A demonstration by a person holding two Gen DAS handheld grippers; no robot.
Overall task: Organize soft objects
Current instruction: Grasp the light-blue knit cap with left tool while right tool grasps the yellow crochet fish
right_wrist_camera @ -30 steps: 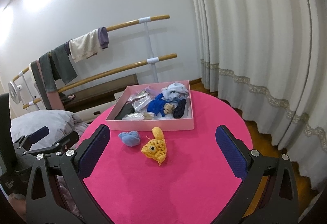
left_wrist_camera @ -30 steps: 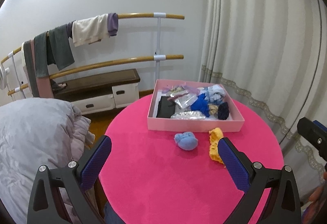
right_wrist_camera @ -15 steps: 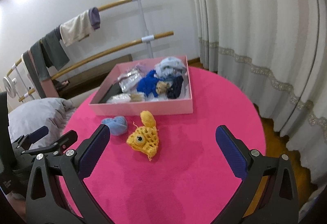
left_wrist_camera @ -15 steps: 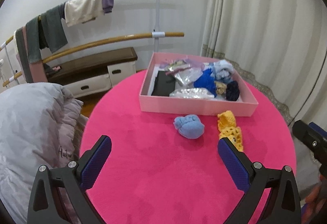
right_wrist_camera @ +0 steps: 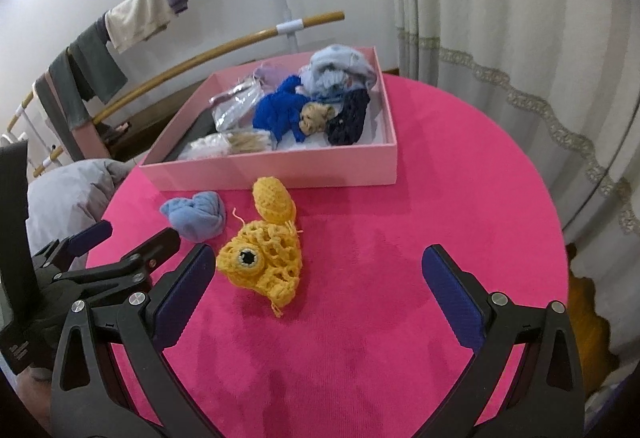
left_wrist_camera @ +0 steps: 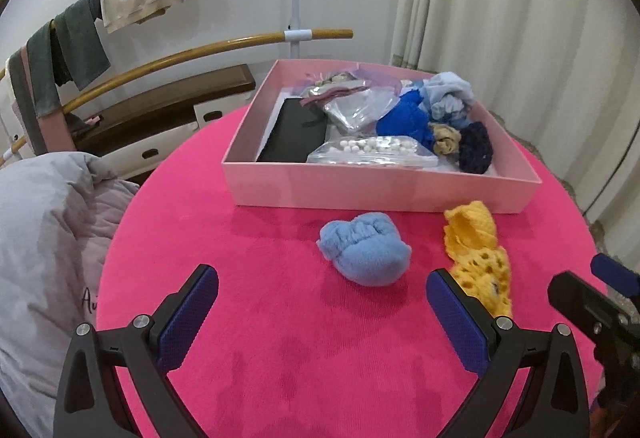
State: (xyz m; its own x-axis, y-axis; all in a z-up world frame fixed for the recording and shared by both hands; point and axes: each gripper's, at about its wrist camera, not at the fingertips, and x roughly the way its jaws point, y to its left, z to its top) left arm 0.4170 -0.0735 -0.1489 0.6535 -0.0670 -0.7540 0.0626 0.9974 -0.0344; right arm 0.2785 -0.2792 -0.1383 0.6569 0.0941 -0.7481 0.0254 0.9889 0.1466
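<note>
Left gripper (left_wrist_camera: 322, 312): jaws spread wide, empty, above the pink round surface (left_wrist_camera: 280, 358).
Blue sock ball (left_wrist_camera: 364, 254): on the surface, just in front of the box.
Pink box (left_wrist_camera: 360, 190): black pouch at left; bead bag and clear bags in the middle; blue, tan, navy knits at right.
Yellow crochet piece (right_wrist_camera: 262, 258): right of the sock ball.
Right gripper (right_wrist_camera: 316, 292): jaws spread wide, empty.
</note>
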